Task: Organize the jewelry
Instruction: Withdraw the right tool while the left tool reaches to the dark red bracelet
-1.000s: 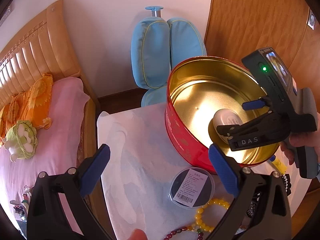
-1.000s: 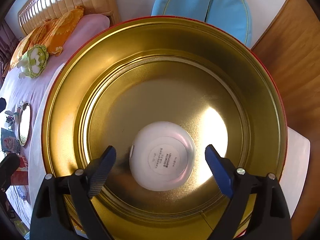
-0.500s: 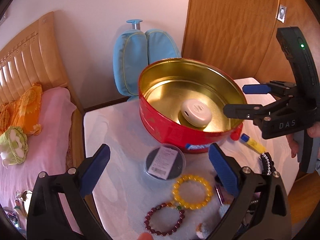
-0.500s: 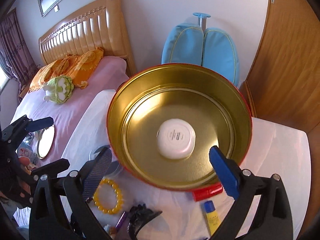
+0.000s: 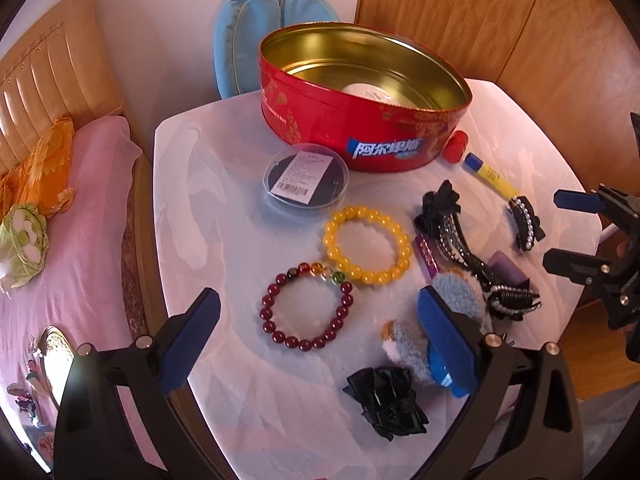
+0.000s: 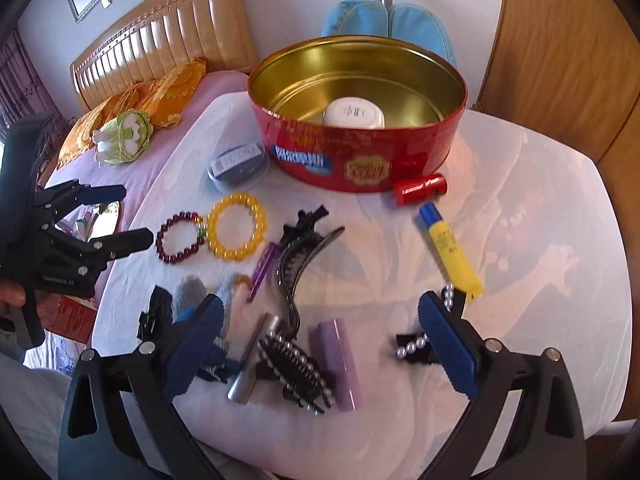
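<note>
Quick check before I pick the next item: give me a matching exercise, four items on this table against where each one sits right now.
Items:
1. white round case
2. clear round box
3. dark red bracelet
4. red cylinder

Places:
A. on the cloth, touching the yellow bracelet
B. inside the red tin
C. by the tin's base, next to the yellow tube
D. in front of the tin, label side up

Pairs: 1-B, 2-D, 3-A, 4-C
</note>
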A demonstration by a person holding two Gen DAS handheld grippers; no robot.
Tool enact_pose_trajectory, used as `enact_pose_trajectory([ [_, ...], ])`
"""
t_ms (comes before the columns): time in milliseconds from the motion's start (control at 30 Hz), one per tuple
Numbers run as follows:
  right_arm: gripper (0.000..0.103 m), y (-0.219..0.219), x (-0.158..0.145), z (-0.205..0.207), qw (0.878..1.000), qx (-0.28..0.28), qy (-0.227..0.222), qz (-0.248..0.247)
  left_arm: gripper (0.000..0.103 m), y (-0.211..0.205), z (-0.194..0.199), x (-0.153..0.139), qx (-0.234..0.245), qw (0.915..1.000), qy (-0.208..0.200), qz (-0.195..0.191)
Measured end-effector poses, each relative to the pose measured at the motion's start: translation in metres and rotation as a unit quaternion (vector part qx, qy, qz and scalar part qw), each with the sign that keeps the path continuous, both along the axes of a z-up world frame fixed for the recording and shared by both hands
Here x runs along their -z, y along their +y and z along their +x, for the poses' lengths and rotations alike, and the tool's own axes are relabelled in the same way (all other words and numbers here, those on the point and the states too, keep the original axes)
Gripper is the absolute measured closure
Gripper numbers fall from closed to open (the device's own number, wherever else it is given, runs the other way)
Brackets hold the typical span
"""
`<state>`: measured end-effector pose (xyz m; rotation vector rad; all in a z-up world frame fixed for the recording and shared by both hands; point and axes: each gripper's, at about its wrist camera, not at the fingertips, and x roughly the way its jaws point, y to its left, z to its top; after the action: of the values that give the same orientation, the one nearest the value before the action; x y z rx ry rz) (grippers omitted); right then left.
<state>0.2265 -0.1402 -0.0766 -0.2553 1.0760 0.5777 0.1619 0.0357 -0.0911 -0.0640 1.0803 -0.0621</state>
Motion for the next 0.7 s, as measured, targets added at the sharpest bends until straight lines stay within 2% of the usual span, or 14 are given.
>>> enact_pose_trajectory([
  [167,0.004,-0.007,0.014,-0.026,0.999,0.026,0.024,-0.005,0.007,-0.003,-0.014,0.011,0.031,0.9992,-0.009,-0.024],
  [467,0.004,0.006,0.008,-0.052,1.0,0.018,0.006,-0.008,0.007,0.017,-0.012,0.031,0.018,0.9998,0.011,0.002],
  [700,0.004,0.024,0.008,-0.052,1.0,0.008,0.006,-0.01,0.007,0.026,0.007,0.05,0.008,0.9983,0.028,0.051],
])
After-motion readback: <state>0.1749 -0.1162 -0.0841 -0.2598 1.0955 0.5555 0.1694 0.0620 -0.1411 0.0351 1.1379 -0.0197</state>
